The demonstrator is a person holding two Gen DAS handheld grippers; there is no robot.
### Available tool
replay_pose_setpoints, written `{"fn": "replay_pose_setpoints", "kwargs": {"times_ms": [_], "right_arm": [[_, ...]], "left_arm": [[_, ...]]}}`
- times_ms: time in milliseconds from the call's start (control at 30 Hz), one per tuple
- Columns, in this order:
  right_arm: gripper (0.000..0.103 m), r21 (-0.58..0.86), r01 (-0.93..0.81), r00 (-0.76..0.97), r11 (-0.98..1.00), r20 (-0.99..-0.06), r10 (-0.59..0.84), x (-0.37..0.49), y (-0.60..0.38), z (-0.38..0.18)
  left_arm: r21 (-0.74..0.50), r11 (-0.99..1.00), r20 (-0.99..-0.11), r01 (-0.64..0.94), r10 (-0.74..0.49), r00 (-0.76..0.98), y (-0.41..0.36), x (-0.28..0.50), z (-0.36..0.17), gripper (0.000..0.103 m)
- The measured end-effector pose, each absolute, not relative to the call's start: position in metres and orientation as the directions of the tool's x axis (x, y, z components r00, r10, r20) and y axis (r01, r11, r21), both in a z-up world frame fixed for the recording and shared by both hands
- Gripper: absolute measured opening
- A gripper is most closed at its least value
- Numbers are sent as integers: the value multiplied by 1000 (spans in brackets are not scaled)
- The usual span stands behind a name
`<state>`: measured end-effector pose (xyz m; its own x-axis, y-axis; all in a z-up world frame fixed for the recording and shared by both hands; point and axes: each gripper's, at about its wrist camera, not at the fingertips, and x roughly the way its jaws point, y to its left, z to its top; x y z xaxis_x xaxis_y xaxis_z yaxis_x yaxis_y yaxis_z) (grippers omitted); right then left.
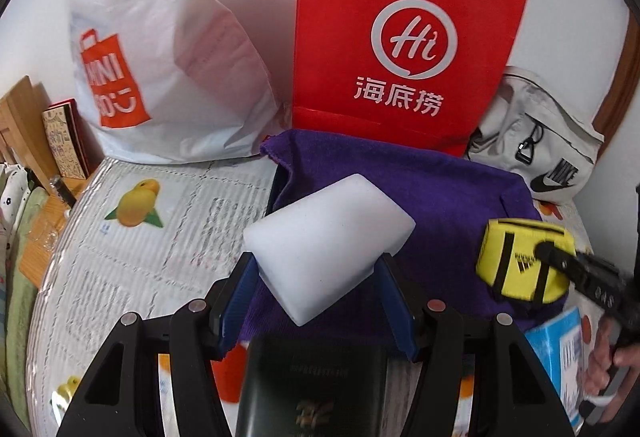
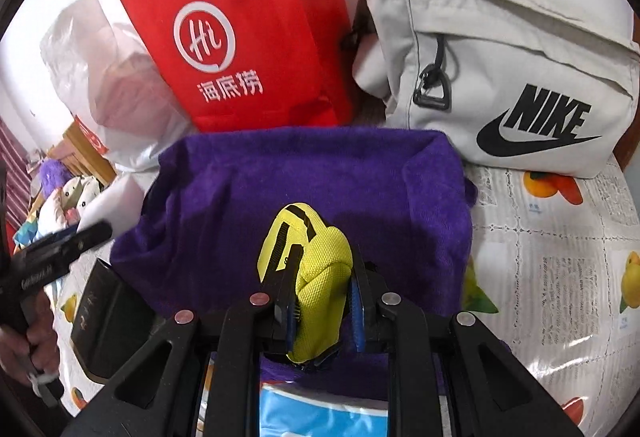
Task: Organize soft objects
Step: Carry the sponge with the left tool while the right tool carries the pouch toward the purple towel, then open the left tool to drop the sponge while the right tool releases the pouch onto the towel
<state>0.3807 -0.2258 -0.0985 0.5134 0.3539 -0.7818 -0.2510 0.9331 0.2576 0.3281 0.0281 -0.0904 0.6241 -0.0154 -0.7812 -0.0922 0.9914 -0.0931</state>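
Item one: your left gripper (image 1: 316,277) is clamping the white foam block (image 1: 328,233) above the purple cloth (image 1: 440,189); likely light, squashy. Item two: your right gripper (image 2: 324,301) is pinching the yellow pouch (image 2: 316,277) mid-body; soft, yielding.

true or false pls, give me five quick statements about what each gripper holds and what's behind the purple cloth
1. The left gripper holds a white foam block between its jaws. True.
2. The right gripper is open and holds nothing. False: its jaws are shut on a yellow pouch.
3. A red paper bag stands behind the purple cloth. True.
4. The Nike bag is black with white lettering. False: it is off-white with black lettering.
5. The white plastic bag sits to the right of the red paper bag in the left wrist view. False: it sits to its left.
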Motion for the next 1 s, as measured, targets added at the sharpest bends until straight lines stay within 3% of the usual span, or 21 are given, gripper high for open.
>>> {"fn": "replay_pose_setpoints", "kwargs": {"times_ms": [67,133,200,433,833,933,1000], "right_arm": [[25,250,-248,494,936,-799,344,385,-226,-104],[33,237,-226,485,945,-814,320,389,-229,-108],[48,247,-232,480,941,-812,332,390,-233,-109],[75,111,-228,558,967,-799,223,383,-238,-104],[77,93,-266,612,959,-753,243,371,-239,-90],[77,110,-247,666,963,-702,251,364,-241,-79],[77,124,-242,666,962,-700,258,364,-242,-77]], "left_arm": [[-96,991,-785,-96,-16,619,27,339,-93,58],[-101,990,-788,-98,-20,616,25,347,-95,58],[-102,990,-798,-102,-20,602,23,357,-99,58],[-129,986,-820,-110,-44,570,20,384,-110,59],[-136,983,-846,-122,-51,530,12,417,-127,61],[-158,979,-856,-129,-71,512,14,421,-131,61],[-170,977,-865,-129,-86,494,14,424,-133,66]]}}
